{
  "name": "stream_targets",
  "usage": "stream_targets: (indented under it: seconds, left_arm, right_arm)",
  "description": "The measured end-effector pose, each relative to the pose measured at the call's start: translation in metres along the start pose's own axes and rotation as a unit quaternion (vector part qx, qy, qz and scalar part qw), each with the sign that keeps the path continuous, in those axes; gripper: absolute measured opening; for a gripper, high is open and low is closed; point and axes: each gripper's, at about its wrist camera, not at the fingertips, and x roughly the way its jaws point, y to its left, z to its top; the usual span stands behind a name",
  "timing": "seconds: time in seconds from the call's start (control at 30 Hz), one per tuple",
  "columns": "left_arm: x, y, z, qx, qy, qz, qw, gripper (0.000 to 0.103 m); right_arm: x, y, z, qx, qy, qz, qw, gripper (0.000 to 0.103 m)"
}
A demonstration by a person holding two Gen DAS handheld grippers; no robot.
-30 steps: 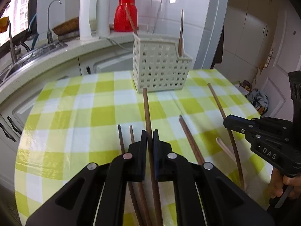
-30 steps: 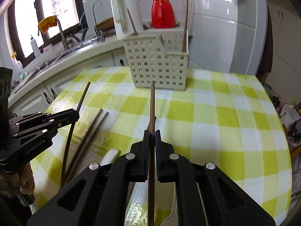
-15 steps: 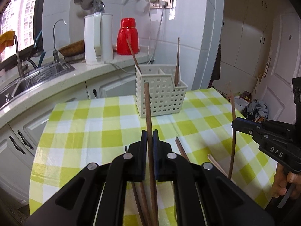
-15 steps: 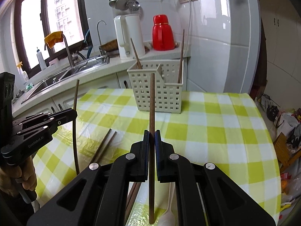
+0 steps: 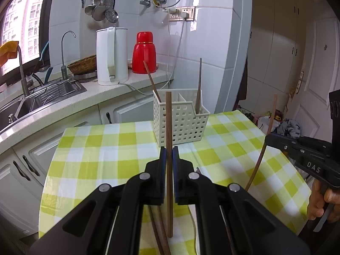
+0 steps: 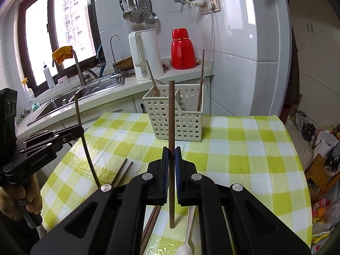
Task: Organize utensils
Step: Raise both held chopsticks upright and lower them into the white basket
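1. While both grippers hover over the checked table (image 5: 89, 148), the left gripper (image 5: 169, 155) pinches one upright chopstick (image 5: 169, 127).
2. Right gripper (image 6: 172, 155) clamps another chopstick (image 6: 171, 116); basket (image 6: 178, 116) at twelve o'clock.

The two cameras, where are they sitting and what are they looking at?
Left wrist: sits on the left gripper, facing the basket; its jaws pinch a chopstick, right gripper at the right edge.
Right wrist: sits on the right gripper, facing the basket too; jaws pinch another chopstick, left gripper at the left edge.
Both show the basket, table and kettle.
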Motion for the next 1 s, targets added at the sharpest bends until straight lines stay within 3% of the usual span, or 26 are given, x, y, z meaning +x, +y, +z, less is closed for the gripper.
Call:
stream_targets:
  seconds: [0.27, 0.67, 1.0]
  left_arm:
    - [0.002, 0.001, 0.049, 0.005, -0.024, -0.004, 0.9997, 0.006]
    - [0.025, -0.015, 0.171, 0.029, -0.085, -0.001, 0.9959, 0.006]
    - [0.071, -0.016, 0.221, 0.027, -0.102, -0.002, 0.9944, 0.006]
  right_arm:
    - [0.000, -0.010, 0.047, -0.003, -0.025, -0.009, 1.000, 0.007]
    - [0.028, -0.031, 0.152, -0.008, -0.068, -0.033, 0.997, 0.007]
    - [0.072, -0.049, 0.198, 0.011, -0.078, -0.041, 0.996, 0.007]
